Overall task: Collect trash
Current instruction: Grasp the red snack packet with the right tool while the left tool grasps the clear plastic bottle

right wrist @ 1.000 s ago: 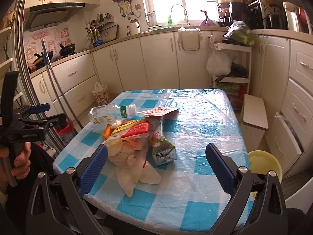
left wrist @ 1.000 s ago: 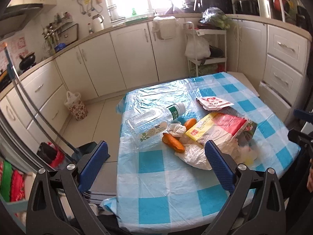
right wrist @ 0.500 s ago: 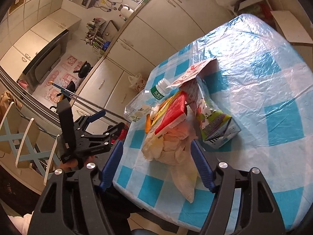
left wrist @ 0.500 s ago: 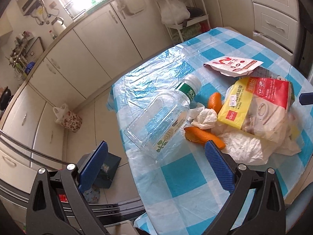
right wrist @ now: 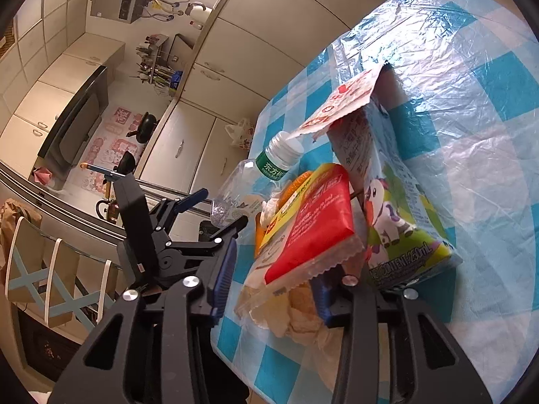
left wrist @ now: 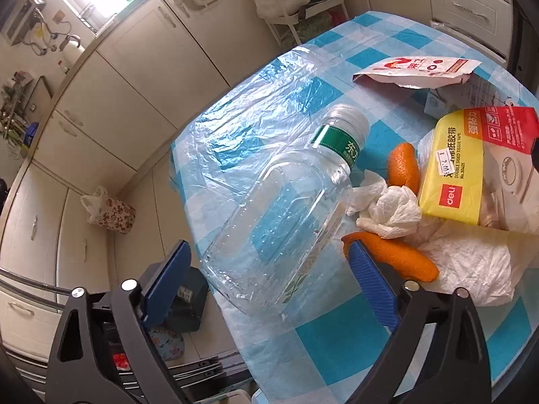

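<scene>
A clear plastic bottle [left wrist: 279, 222] with a green label lies on the blue-checked table [left wrist: 337, 336]. Its base sits between the fingers of my left gripper [left wrist: 269, 282], whose jaws are closing with both pads still clear of it. To its right lie orange peel [left wrist: 394, 256], a crumpled tissue [left wrist: 390, 208], a yellow-red tape packet [left wrist: 471, 168] and a white bag [left wrist: 471, 266]. My right gripper [right wrist: 271, 286] is closing around the tape packet [right wrist: 303, 245]; its left pad stands just short of it. A unicorn milk carton [right wrist: 387, 208] and a red-white wrapper [right wrist: 340, 104] lie beside it.
The table's edge runs just under both grippers. A floral bag bin [left wrist: 107, 212] and a dark box [left wrist: 188, 303] stand on the floor by the cream cabinets [left wrist: 134, 84]. Chairs [right wrist: 50, 279] stand at the left of the right wrist view.
Both grippers came down and closer to the trash pile, and both views tilted. The right jaws narrowed around the tape packet. The left jaws now straddle the bottle's base.
</scene>
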